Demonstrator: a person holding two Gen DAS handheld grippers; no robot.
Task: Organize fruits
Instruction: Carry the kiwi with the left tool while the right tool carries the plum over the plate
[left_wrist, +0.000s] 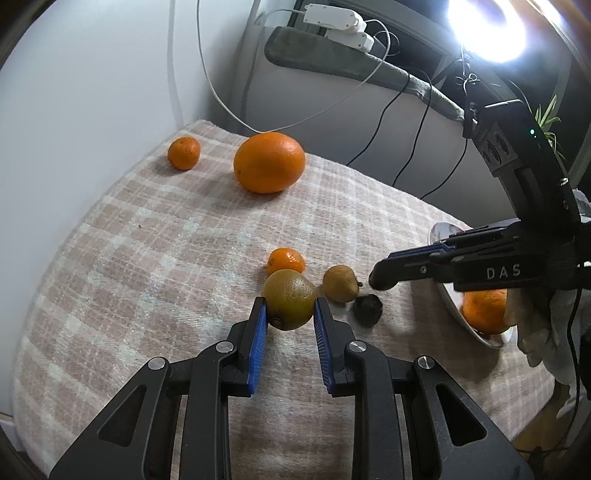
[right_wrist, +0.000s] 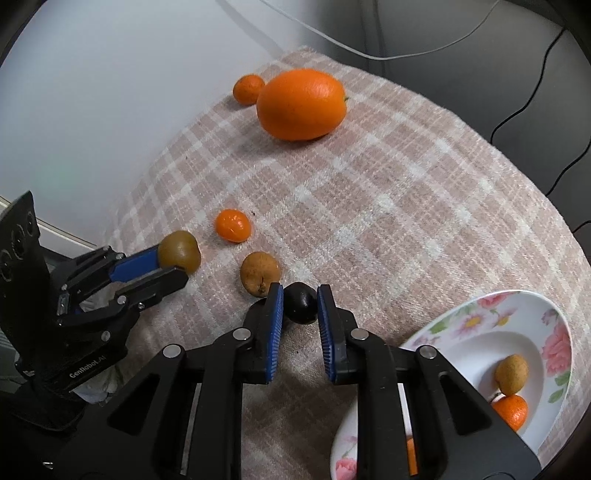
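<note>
Kiwi (left_wrist: 290, 298) pinched in left gripper (left_wrist: 289, 309) over checked cloth (left_wrist: 147, 258), right gripper (right_wrist: 300, 303) clamped on dark fruit (right_wrist: 301, 302), brown fruit (right_wrist: 259, 273) and mandarin (right_wrist: 233, 225) just beside, orange (right_wrist: 301, 104) far, flowered plate (right_wrist: 517, 306) near right.

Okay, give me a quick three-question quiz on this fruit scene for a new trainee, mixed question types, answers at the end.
1. True or false: the left claw is shut on the kiwi.
2. Multiple choice: what sits between the pads of the right claw? A) the big orange B) the small dark fruit C) the loose mandarin
3. Short answer: which fruits show in the flowered plate, seen from the right wrist?

Key:
1. True; both pads press the kiwi's sides.
2. B.
3. A small brown fruit and a mandarin in the plate; a sliver of something orange shows behind the claw, too hidden to name.
</note>
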